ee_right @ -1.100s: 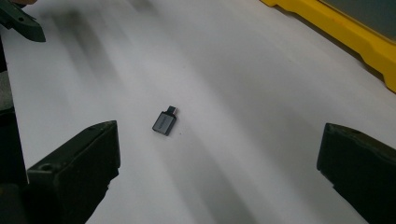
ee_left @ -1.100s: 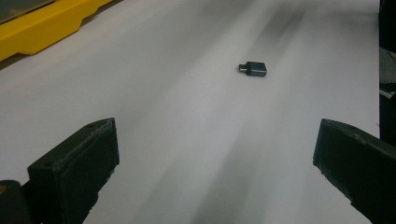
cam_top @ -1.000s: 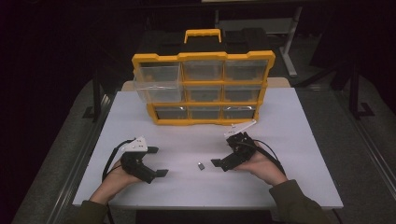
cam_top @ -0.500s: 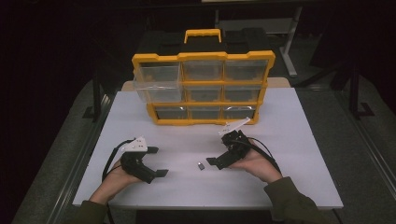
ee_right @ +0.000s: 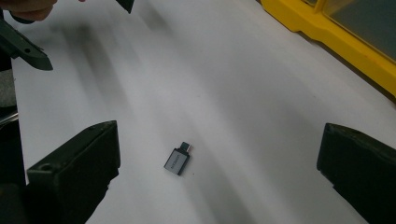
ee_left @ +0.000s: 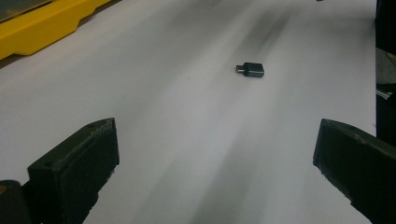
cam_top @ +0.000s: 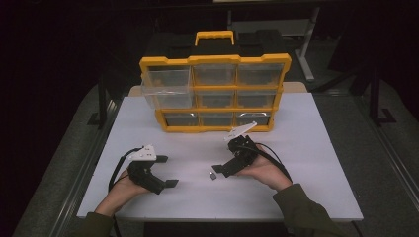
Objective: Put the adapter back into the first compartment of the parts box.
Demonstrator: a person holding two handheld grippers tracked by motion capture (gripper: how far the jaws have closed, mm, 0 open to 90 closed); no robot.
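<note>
Standing along the far edge of the white surface [cam_top: 316, 148], a yellow drawer cabinet [cam_top: 215, 94] has its top-left drawer [cam_top: 167, 88] pulled out. Near the front edge, the right gripper [cam_top: 221, 171], jaws spread wide, hovers just beside a small grey adapter [cam_top: 213, 176]. A pickup looks underway; next it must straddle and pinch. The right gripper view reveals the adapter's plug tip. The left gripper [cam_top: 165, 171] waits apart, jaws spread.

A white table [cam_top: 306, 148] carries a yellow organiser case [cam_top: 215, 94] with clear drawers, standing upright at its far side. Nearer the front edge, well apart from the case, a small grey adapter [cam_top: 213, 176] lies flat on the bare surface.
</note>
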